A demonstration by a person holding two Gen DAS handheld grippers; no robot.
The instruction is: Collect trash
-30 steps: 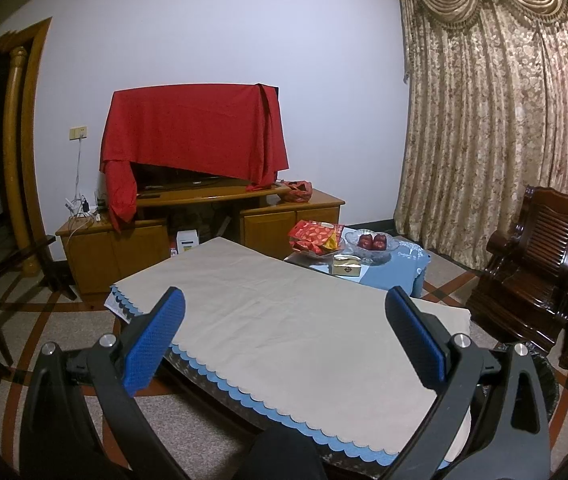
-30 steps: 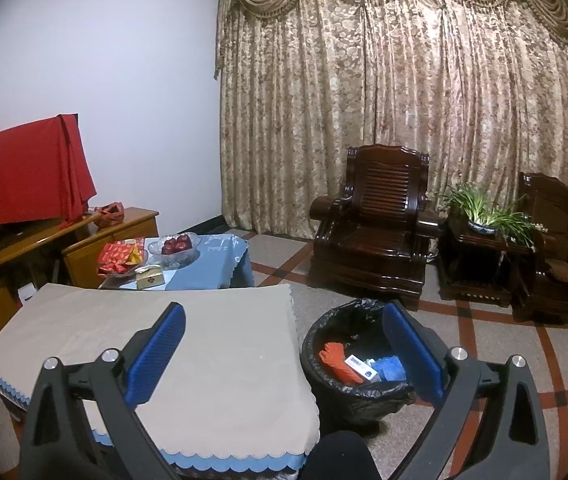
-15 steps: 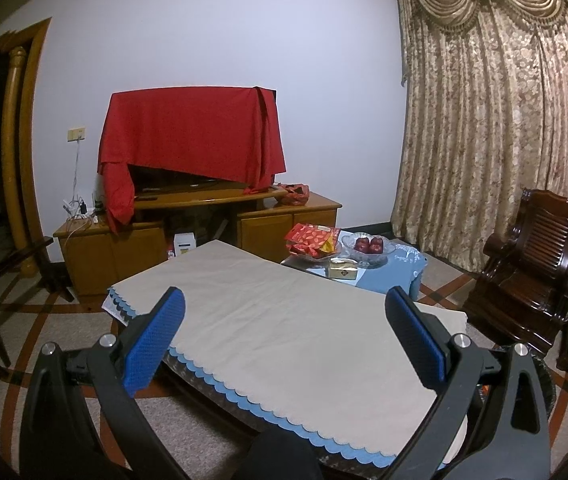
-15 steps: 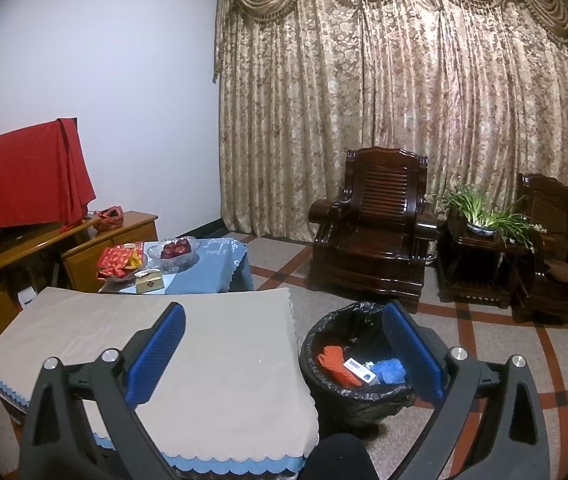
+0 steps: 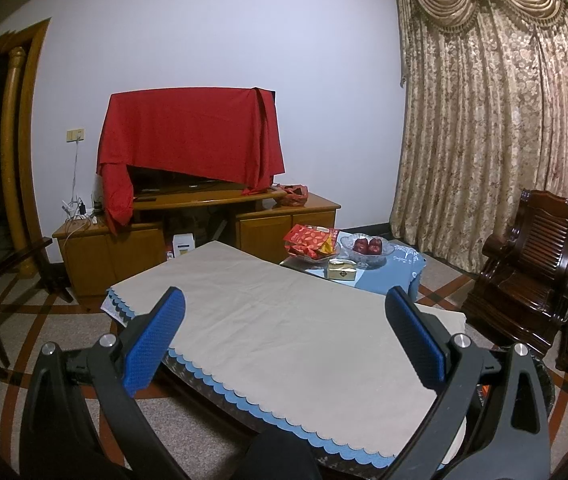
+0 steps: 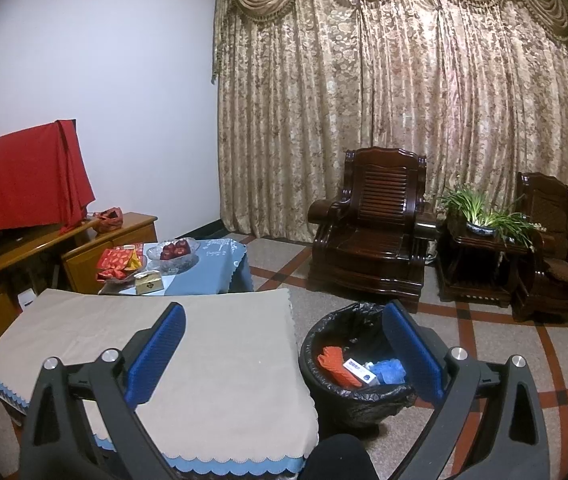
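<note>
A black-lined trash bin (image 6: 324,390) stands on the floor right of the beige-covered table (image 6: 219,352). It holds an orange piece (image 6: 334,364), a white and blue box (image 6: 360,372) and a blue crumpled piece (image 6: 388,370). My right gripper (image 6: 284,346) is open and empty, held above the table's right edge and the bin. My left gripper (image 5: 286,334) is open and empty above the same table (image 5: 284,320), whose top is bare.
A small blue-covered table (image 5: 396,276) behind holds red snack bags (image 5: 310,240), a glass bowl of red fruit (image 5: 368,248) and a gold box (image 5: 342,271). A wooden TV cabinet (image 5: 187,236) with a red cloth (image 5: 191,136) stands at the wall. Dark wooden armchairs (image 6: 376,232) and a plant stand (image 6: 480,256) line the curtain.
Both views have risen and pulled back slightly from the table. Both grippers stay open and empty.
</note>
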